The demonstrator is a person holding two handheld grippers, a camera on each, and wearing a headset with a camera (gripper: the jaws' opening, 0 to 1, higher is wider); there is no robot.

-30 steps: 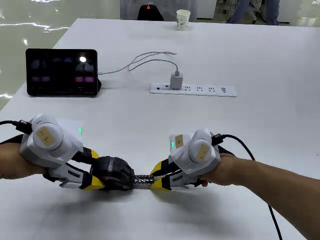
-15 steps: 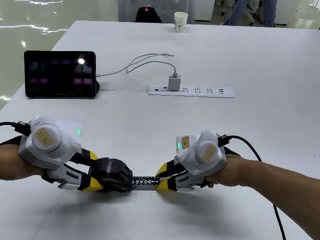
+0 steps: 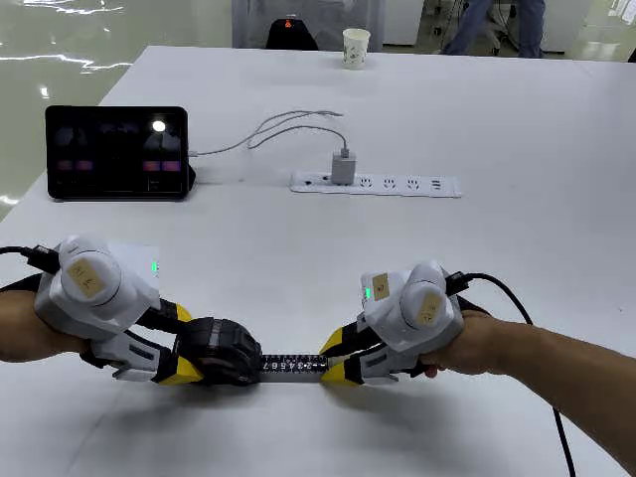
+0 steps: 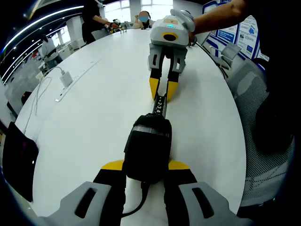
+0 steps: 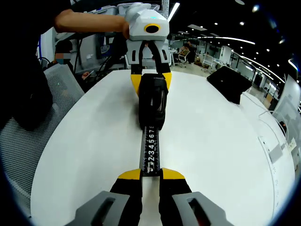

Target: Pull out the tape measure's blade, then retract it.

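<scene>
A black tape measure lies on the white table near its front edge. My left gripper is shut on its case, seen from behind in the left gripper view. A short length of black blade with white numbers runs out to the right. My right gripper is shut on the blade's end. In the right gripper view the blade leads straight to the case and the left gripper beyond it. The right gripper faces me in the left gripper view.
A dark tablet stands at the left. A white power strip with a charger and cables lies mid-table. A paper cup stands at the far edge. A cable trails from my right hand.
The right gripper has moved to the right with the blade's end, and more blade shows between the grippers. The left gripper and case have stayed about where they were.
</scene>
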